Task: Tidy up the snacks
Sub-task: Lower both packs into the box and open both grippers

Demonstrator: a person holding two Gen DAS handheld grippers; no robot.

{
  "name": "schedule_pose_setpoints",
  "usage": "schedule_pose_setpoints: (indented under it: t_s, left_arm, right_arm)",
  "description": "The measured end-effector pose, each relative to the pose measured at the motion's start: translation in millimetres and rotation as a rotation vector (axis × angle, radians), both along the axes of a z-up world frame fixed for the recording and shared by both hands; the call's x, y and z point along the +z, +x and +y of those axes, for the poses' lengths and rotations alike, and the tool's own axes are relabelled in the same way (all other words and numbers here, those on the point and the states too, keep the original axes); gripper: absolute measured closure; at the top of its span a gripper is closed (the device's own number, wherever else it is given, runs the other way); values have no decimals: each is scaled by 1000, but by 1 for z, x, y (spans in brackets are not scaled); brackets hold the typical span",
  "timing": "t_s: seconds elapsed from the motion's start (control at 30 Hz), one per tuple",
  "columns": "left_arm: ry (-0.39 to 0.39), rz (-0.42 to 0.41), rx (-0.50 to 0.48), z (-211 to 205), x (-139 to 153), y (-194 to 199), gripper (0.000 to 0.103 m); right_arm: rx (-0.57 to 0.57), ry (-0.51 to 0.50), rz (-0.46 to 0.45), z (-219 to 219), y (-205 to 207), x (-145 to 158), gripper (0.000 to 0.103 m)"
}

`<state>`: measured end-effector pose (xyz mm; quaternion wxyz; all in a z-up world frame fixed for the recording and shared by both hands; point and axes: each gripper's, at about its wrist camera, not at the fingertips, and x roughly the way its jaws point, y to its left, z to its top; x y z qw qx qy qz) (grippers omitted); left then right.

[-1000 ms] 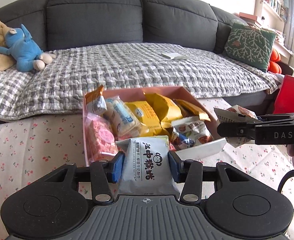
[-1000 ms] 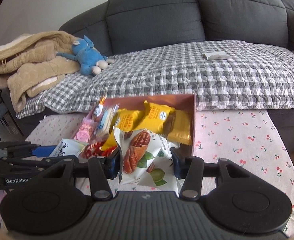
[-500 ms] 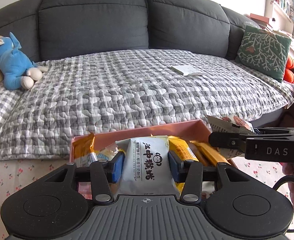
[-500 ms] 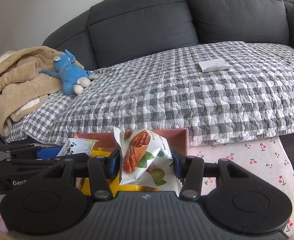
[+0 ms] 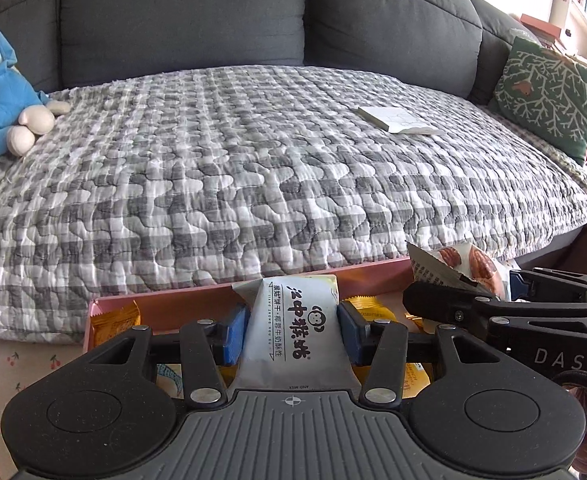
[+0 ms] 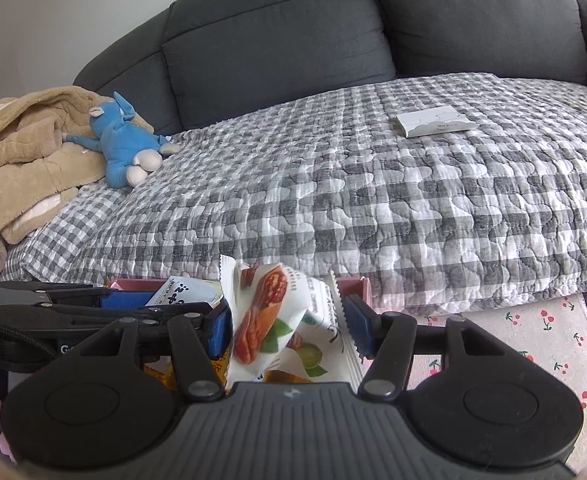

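Left wrist view: left tool (image 5: pixel 291 330), its jaws just easing apart, pads barely touching the white biscuit packet (image 5: pixel 293 336) over the pink box (image 5: pixel 165 300), yellow packets (image 5: pixel 115 322) at 9 o'clock. Right tool (image 6: pixel 287 326) has just been opening, the nut packet (image 6: pixel 277 316) loose between its pads. Most snacks seem boxed; these two are being dropped in.

Cherry-print table (image 6: pixel 533 344), pink snack box (image 5: pixel 213 296)
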<state>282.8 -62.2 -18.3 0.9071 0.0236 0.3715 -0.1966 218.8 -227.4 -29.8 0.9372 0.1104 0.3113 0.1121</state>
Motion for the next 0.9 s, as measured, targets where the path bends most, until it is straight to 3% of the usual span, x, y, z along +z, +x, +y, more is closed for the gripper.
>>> schedule_pose_setpoints:
  t_s: [0.3,0.5,0.9]
  left_arm:
    - [7,-15,-8,2,0,-2,35]
    - [9,-29,-10,7,9,-14,27]
    - [-1,-61,4,31,36,-74,15]
  right_arm:
    - [-14,15,-19,-1,-1,5,31]
    - [-31,-2,-38,-7,-15,19,27]
    - [-54,-41,-20,-9,-70,33,18]
